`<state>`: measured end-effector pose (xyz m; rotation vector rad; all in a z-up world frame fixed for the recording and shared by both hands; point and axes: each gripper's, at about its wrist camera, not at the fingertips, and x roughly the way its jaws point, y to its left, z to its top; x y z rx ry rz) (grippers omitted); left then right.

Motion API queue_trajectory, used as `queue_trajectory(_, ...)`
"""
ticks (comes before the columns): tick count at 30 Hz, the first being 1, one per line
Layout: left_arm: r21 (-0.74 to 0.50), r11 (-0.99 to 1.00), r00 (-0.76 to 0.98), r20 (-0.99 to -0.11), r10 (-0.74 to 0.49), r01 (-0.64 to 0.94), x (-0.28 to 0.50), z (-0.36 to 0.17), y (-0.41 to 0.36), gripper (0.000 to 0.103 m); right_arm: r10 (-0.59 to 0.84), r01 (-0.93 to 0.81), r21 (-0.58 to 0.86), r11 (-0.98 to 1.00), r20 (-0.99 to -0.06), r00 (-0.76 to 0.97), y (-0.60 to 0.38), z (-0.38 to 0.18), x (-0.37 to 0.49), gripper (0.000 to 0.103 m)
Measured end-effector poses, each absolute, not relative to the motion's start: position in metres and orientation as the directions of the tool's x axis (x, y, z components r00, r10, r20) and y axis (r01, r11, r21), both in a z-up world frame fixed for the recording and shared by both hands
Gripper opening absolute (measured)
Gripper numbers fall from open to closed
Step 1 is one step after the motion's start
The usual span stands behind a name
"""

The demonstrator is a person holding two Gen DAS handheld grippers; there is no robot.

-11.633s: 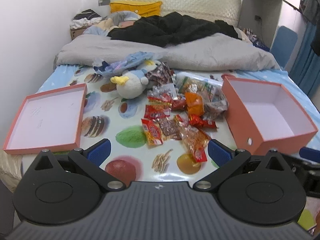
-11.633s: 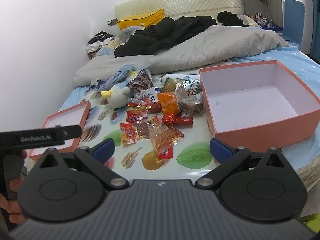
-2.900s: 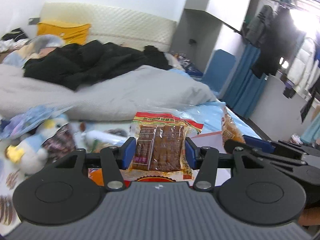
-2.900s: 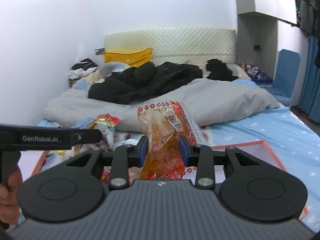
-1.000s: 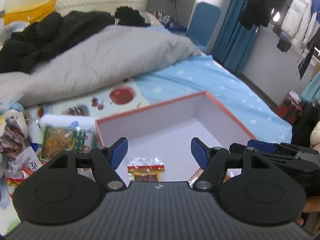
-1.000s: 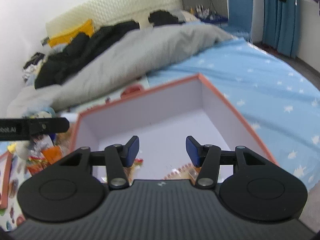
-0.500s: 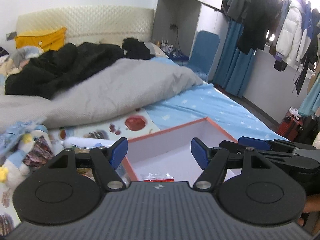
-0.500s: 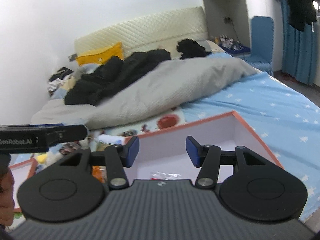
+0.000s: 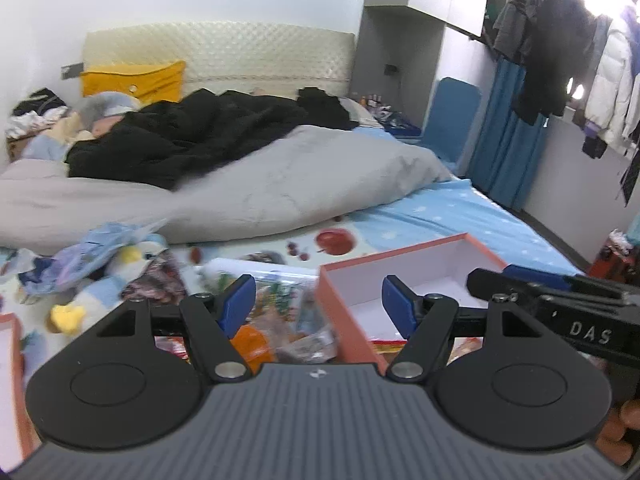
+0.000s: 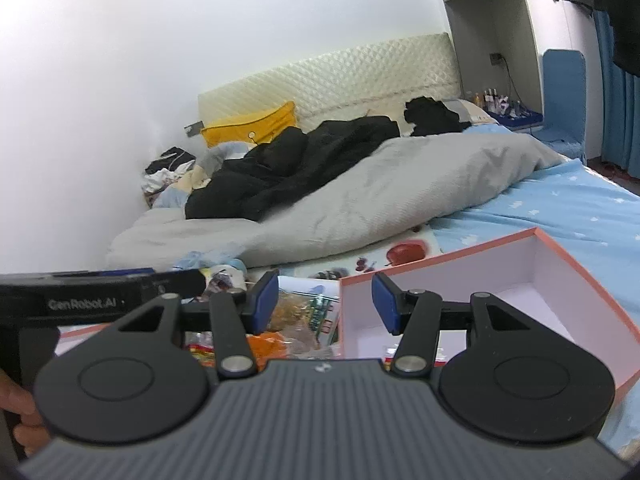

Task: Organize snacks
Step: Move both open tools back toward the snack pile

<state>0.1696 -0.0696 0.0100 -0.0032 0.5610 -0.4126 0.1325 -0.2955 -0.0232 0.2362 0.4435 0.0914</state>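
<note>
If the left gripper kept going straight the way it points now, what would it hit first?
Probably the orange box: its near left corner sits between the open fingers of the left gripper. Depth is uncertain.

The left gripper point(image 9: 319, 298) hung with its blue-padded jaws apart and nothing between them, above the near left corner of the orange box point(image 9: 345, 312). A heap of snack packets point(image 9: 288, 330) lay on the fruit-print sheet point(image 9: 336, 240) just left of the box, with a plush toy point(image 9: 94, 292) further left. The right gripper point(image 9: 538, 286) reached in from the right edge over the box, below a grey duvet point(image 9: 280, 192).
</note>
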Motion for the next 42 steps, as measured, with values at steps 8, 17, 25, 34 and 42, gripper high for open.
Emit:
queue_trajectory(8, -0.106, 0.938, 0.788, -0.516, -0.335, 0.330, 0.152, -0.001, -0.028, 0.074, 0.148, -0.048, 0.235, 0.971, -0.429, 0.891, -0.268, -0.038, 0.115, 0.055)
queue_trajectory(17, -0.138, 0.947, 0.782, -0.535, -0.319, 0.292, 0.123, -0.030, 0.005, 0.074, 0.173, -0.063, 0.242, 0.968, -0.467, 0.867, -0.236, -0.063, 0.095, 0.055)
queue_trajectory(25, -0.156, 0.953, 0.764, -0.570, -0.302, 0.260, 0.106, -0.056, 0.032, 0.074, 0.194, -0.060, 0.260, 0.964, -0.527, 0.827, -0.211, -0.089, 0.077, 0.055)
queue_trajectory(34, -0.164, 0.958, 0.734, -0.615, -0.287, 0.237, 0.088, -0.084, 0.051, 0.074, 0.166, -0.038, 0.236, 0.971, -0.553, 0.816, -0.187, -0.109, 0.068, 0.055)
queue_trajectory(42, -0.160, 0.966, 0.709, -0.657, -0.257, 0.203, 0.089, -0.101, 0.072, 0.074, 0.170, -0.036, 0.233, 0.972, -0.584, 0.794, -0.174, -0.123, 0.068, 0.055)
